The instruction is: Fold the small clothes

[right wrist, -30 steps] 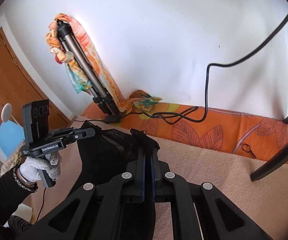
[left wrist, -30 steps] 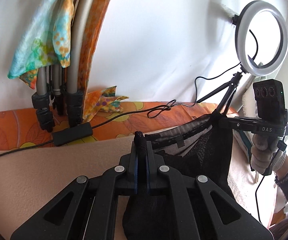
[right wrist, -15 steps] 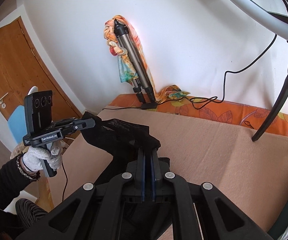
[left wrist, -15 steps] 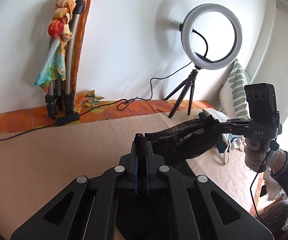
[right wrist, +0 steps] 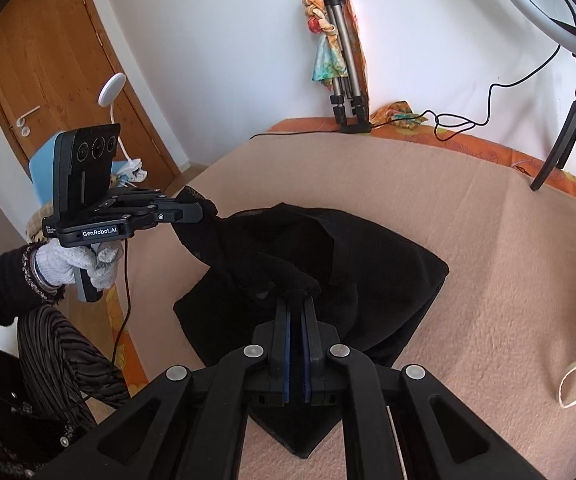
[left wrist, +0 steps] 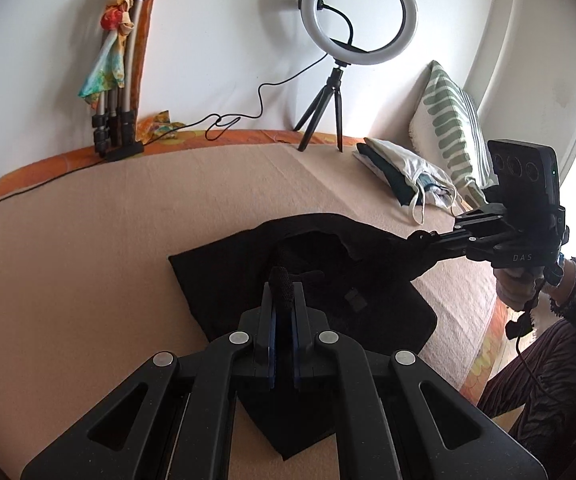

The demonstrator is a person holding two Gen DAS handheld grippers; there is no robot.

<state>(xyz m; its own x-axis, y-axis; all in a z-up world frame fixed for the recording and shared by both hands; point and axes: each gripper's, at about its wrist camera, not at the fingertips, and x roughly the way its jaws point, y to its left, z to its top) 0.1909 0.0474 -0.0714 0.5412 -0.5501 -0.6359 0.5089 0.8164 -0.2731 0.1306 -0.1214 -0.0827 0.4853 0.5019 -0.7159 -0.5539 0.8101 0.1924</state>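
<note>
A: What does each wrist view show that the other lacks?

B: The left wrist view takes in the whole ring light (left wrist: 359,12) on its small tripod, a striped pillow (left wrist: 450,120) against the wall and a pile of light cloth (left wrist: 408,176) in front of it. The right wrist view has a wooden door (right wrist: 59,92) and only the ring light's lower rim. Both show the folded tripod (left wrist: 121,80) draped with a coloured scarf, leaning on the wall.

A: Where is the black garment (left wrist: 308,280)?

B: It lies on the beige blanket (left wrist: 87,260), near the front edge. Most of it rests flat; its near edge is lifted between the two tools.

A: And the tools?

B: The left gripper (left wrist: 282,292) is clamped on a bunched bit of the black fabric, which pokes up between its blue-lined fingers. The right gripper (right wrist: 296,304) is likewise pinched tight on a fold of the same cloth. In the right wrist view the left gripper (right wrist: 191,212) shows from the side, with fabric hanging from its tip; in the left wrist view the right gripper (left wrist: 424,236) holds a corner stretched towards it.

A: Counts?

B: One black garment, two grippers, one ring light, one folded tripod, one pillow.
</note>
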